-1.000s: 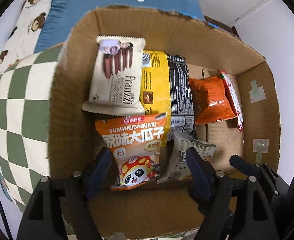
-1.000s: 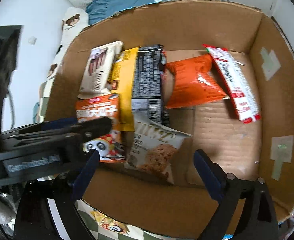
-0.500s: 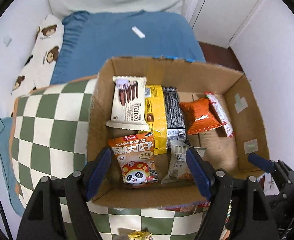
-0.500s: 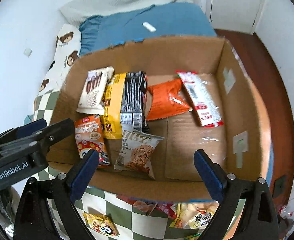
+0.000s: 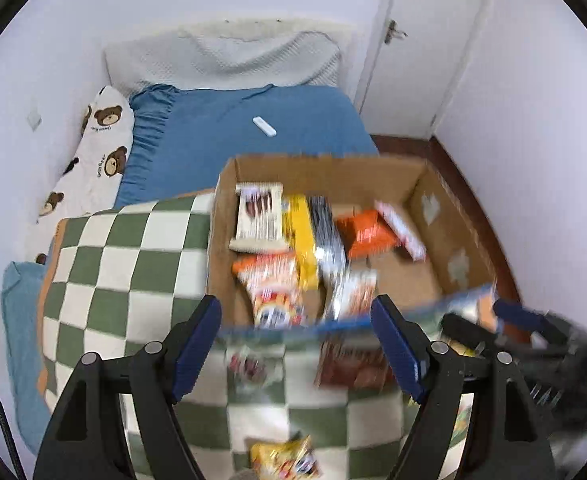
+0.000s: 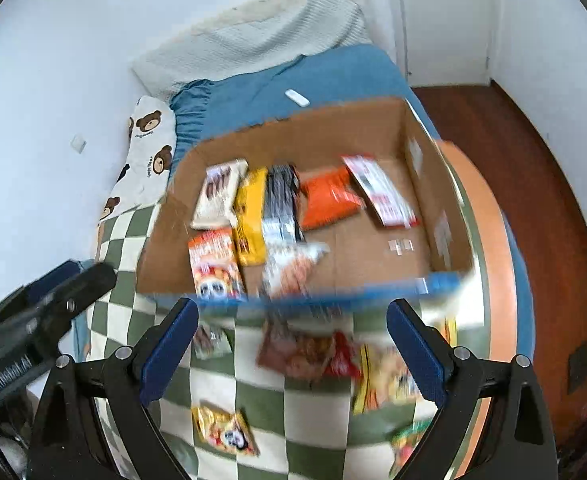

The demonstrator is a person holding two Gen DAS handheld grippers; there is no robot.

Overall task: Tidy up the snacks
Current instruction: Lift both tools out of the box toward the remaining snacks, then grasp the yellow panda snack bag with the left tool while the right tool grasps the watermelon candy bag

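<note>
**Both grippers empty above box, loose snacks left on blanket**

Bed (image 5: 253, 136) with blue sheet carries everything; a green-and-white checked blanket (image 5: 125, 264) covers its near end, giving a soft, level spot for the work.

Cardboard box (image 6: 305, 136) sits on the blanket, open top facing up so packs can be dropped in flat. Inside, packs lie in loose rows along the left and middle: white wafer pack (image 6: 219, 194), yellow-and-black pack (image 6: 253, 216), orange pouch (image 6: 327, 198), red-and-white stick pack (image 6: 381, 192), panda seed pack (image 6: 213, 264). The right part of the floor is bare cardboard, room for more.

Loose snacks outside the box, on the blanket in front of its near wall: red pack (image 6: 309, 354), yellow panda pack (image 6: 225, 428), others blurred.

My left gripper (image 5: 293, 348) is spread wide, nothing between its pads. My right gripper (image 6: 289, 348) likewise gapes empty. Judgement: sorting partly done; next pick is probably one of the loose packs.
</note>
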